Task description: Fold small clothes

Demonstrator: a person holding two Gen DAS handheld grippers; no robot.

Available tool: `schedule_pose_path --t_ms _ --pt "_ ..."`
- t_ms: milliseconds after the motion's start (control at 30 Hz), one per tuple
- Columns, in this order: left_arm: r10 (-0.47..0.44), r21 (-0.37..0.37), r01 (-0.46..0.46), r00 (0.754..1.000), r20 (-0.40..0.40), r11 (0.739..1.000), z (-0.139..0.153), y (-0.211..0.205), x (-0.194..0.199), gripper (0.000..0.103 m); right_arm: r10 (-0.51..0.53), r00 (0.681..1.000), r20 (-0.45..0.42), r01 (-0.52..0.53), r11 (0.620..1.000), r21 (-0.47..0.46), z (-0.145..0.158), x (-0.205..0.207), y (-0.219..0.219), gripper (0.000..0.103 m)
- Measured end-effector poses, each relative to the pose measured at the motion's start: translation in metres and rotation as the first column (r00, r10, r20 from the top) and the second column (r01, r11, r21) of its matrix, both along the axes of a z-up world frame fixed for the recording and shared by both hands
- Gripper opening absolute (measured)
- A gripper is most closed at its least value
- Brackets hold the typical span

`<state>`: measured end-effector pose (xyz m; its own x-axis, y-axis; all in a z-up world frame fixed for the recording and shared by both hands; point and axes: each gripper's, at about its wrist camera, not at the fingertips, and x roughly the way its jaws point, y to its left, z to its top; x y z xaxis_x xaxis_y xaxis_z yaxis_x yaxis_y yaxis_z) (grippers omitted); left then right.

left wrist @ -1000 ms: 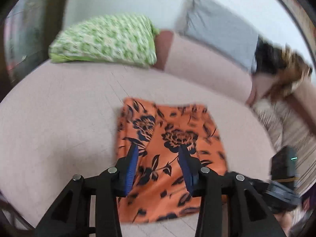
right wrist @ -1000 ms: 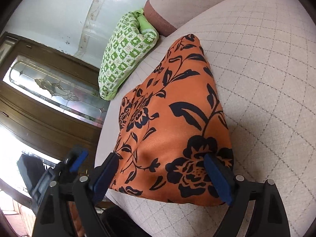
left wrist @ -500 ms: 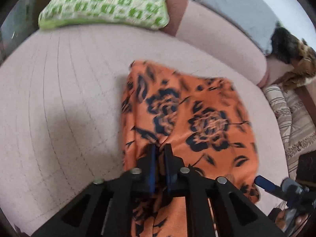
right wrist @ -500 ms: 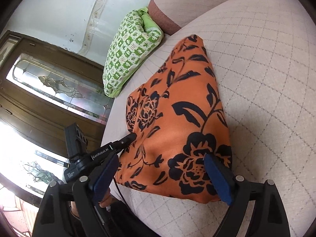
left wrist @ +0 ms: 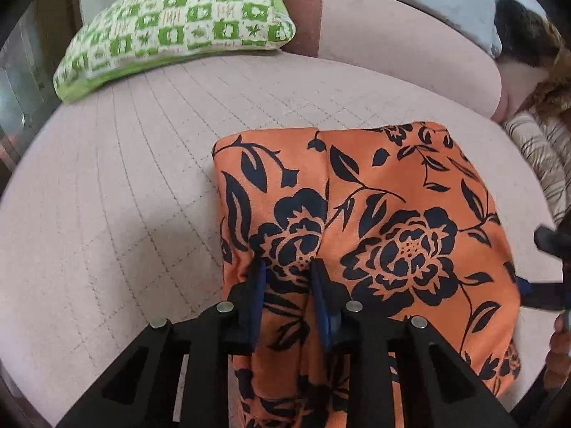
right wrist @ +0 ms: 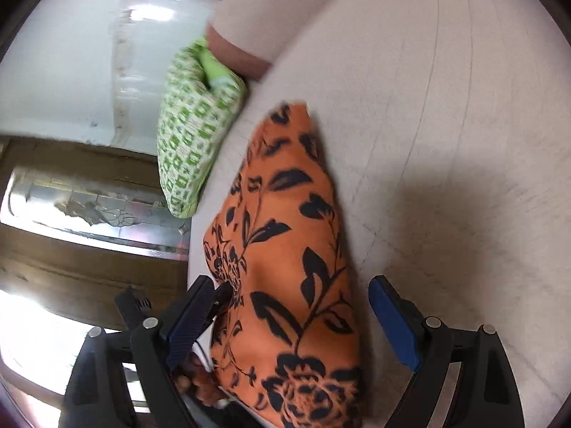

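both blue pads of the left gripper (left wrist: 287, 267) stand a narrow way apart and are opening, with a ridge of the orange floral cloth (left wrist: 374, 221) bunched up between them; the fabric rises in a fold right in the gap, and the pads sit close against it, though it is hard to tell whether they press it or only flank it. the right gripper (right wrist: 289, 299) has its fingers spread wide, one blue pad at each side of the same cloth (right wrist: 285, 249), neither of them touching it as far as the blurred right wrist view shows. the right-hand pad hangs over the bare quilted bed cover (right wrist: 446, 125), just beside the cloth's edge.

the cloth, orange with dark navy flowers and leaves, lies on the pale pink quilted cover (left wrist: 125, 196) near its front edge. from the left wrist it looks like a roughly square folded piece with a seam or crease running down its middle. a green and white checked pillow (left wrist: 178, 25) lies at the far side of the bed, well apart from the cloth, next to a long pink bolster (left wrist: 410, 46) with a brown end. at the right edge of the left view, part of the other gripper's black body shows, with a hand (left wrist: 558, 349) under it.
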<state>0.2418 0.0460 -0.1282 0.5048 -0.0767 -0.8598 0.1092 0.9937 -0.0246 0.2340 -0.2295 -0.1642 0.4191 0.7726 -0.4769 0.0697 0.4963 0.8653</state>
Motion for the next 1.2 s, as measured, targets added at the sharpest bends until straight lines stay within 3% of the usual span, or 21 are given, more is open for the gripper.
schedule_pose_path --t_ms 67,100,200,267,300,333,367,400,500,600,733,767,800,833,900,933,967,1033,1100,1133,1200 --pt "0.002 -0.003 -0.002 1.000 0.008 1.000 -0.003 0.001 0.000 0.028 0.029 0.999 -0.040 -0.032 0.997 -0.075 -0.010 0.008 0.011 0.066" --pt "0.005 -0.012 -0.005 1.000 0.011 1.000 -0.003 0.002 0.000 0.028 0.032 0.997 -0.073 -0.038 0.997 -0.070 -0.020 0.009 0.012 0.045" --pt "-0.002 -0.010 0.003 1.000 0.019 1.000 -0.002 0.002 -0.003 0.028 -0.015 0.999 -0.042 0.014 0.999 -0.031 -0.015 -0.002 0.002 0.037" --pt "-0.001 -0.006 0.001 1.000 0.026 1.000 -0.003 0.001 -0.002 0.028 -0.020 0.999 0.036 0.022 0.998 -0.052 -0.002 -0.012 0.004 0.037" --pt "0.000 -0.004 0.000 1.000 0.028 1.000 -0.004 0.001 -0.002 0.028 -0.027 1.000 0.013 0.028 0.997 -0.071 -0.008 -0.010 0.003 0.038" --pt "0.000 0.003 0.000 1.000 0.030 1.000 -0.005 -0.001 -0.001 0.028 -0.037 0.997 -0.064 0.032 0.996 -0.079 -0.026 -0.005 0.002 0.051" --pt "-0.001 0.012 0.001 0.999 0.034 1.000 -0.002 -0.005 -0.003 0.028 -0.040 0.995 -0.087 0.038 0.999 -0.016 -0.033 -0.004 -0.003 0.051" --pt "0.000 0.009 0.000 0.999 0.037 1.000 -0.003 -0.005 -0.003 0.028 -0.038 0.996 -0.077 0.039 0.999 0.009 -0.028 -0.005 -0.006 0.054" --pt "0.009 -0.021 -0.008 0.999 0.041 1.000 -0.002 -0.002 -0.005 0.028 -0.039 0.999 0.016 0.039 0.998 0.041 0.003 -0.007 -0.012 0.081" --pt "0.005 -0.020 -0.004 0.999 0.047 1.000 -0.003 0.000 -0.006 0.028 -0.066 0.997 0.040 0.065 0.998 0.015 0.015 0.009 -0.018 0.083" --pt "0.014 -0.061 -0.011 0.999 0.041 0.998 -0.003 0.007 -0.005 0.028 -0.054 0.996 -0.071 0.057 0.997 0.048 -0.013 0.051 -0.008 0.083" --pt "0.012 -0.066 -0.009 0.999 0.040 0.998 -0.003 0.009 -0.004 0.028 -0.017 0.992 -0.122 0.016 1.000 -0.002 -0.029 0.063 0.000 0.081" --pt "0.012 -0.068 -0.009 0.999 0.041 0.998 -0.003 0.009 -0.005 0.028 -0.019 0.992 -0.125 0.017 1.000 -0.013 -0.031 0.066 0.002 0.053" --pt "0.015 -0.077 -0.012 0.999 0.040 0.997 -0.003 0.011 -0.005 0.028 -0.016 0.994 -0.106 0.017 1.000 0.012 -0.027 0.066 0.003 0.040" --pt "0.015 -0.093 -0.012 0.999 0.038 0.996 -0.004 0.015 -0.004 0.028 0.003 1.000 0.021 -0.002 0.997 -0.083 0.001 0.059 0.010 0.036" --pt "0.013 -0.099 -0.010 0.999 0.037 0.995 -0.004 0.017 -0.003 0.028 -0.004 1.000 0.015 0.006 0.996 -0.090 -0.001 0.058 0.010 0.036" --pt "0.013 -0.108 -0.009 0.999 0.036 0.994 -0.005 0.018 -0.003 0.028 -0.016 0.998 -0.069 0.007 0.993 -0.117 -0.021 0.064 0.007 0.036" --pt "0.013 -0.111 -0.009 0.999 0.036 0.994 -0.004 0.018 -0.003 0.028 -0.026 0.995 -0.096 0.021 0.998 -0.056 -0.035 0.062 0.000 0.036" --pt "0.015 -0.126 -0.011 0.999 0.030 0.992 -0.004 0.022 -0.002 0.028 -0.030 0.998 -0.047 0.026 0.997 -0.074 -0.015 0.051 0.000 0.048" --pt "0.019 -0.136 -0.015 0.999 0.026 0.991 -0.004 0.023 -0.002 0.028 -0.020 1.000 -0.018 0.019 0.997 -0.072 -0.004 0.042 0.000 0.067" --pt "0.023 -0.148 -0.019 0.999 0.025 0.989 -0.004 0.026 -0.002 0.028 -0.026 0.999 0.030 0.029 0.996 -0.090 0.012 0.021 -0.003 0.080"
